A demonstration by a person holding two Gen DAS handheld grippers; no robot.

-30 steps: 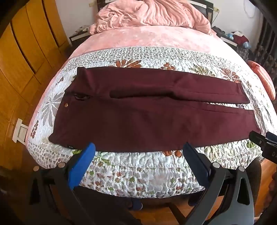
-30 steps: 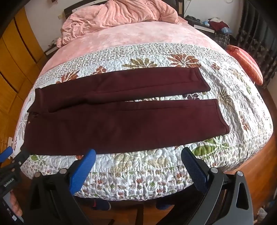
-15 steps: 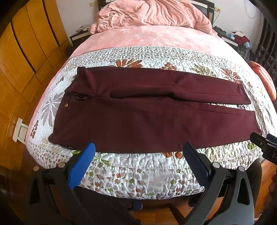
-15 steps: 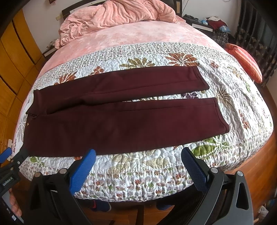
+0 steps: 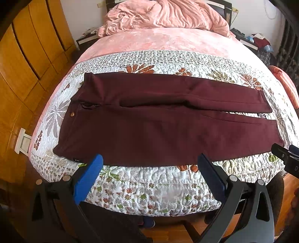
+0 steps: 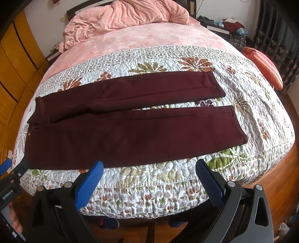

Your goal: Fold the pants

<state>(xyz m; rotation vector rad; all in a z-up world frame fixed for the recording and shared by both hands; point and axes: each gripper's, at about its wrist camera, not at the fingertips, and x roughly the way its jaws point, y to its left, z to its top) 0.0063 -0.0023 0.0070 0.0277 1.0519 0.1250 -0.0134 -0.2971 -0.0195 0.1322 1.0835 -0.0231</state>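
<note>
Left gripper (image 5: 149, 168): jaws spread wide, nothing between them, touching nothing. Blue pads sit over the near edge of the bed, just short of the fabric. Its tip also shows at the left edge of the right wrist view (image 6: 11, 173), with part of a hand (image 6: 15, 220) below it.

Right gripper (image 6: 148, 173): jaws likewise spread wide and empty, held off the near edge of the quilt. Its tip shows at the right edge of the left wrist view (image 5: 286, 158).

Pants (image 5: 158, 119), dark maroon: laid flat and unfolded across the bed, waistband to the left, 2 legs running to the right. The legs part slightly toward the cuffs (image 6: 237, 125), a narrow strip of quilt showing between them. A small metal button (image 5: 72, 113) sits near the waistband. The near leg's edge lies just beyond both pairs of jaws, apart from them.

Surface: floral quilt (image 6: 149, 177), white with leaf and flower print, over the foot of the bed. Beyond it a pink sheet (image 5: 158, 41) and a bunched pink blanket (image 5: 164, 15) at the head.

Room: wooden wardrobe doors (image 5: 28, 56) on the left; an orange cushion (image 6: 263, 65) and a cluttered side table (image 6: 229, 24) on the right; wood floor below.
</note>
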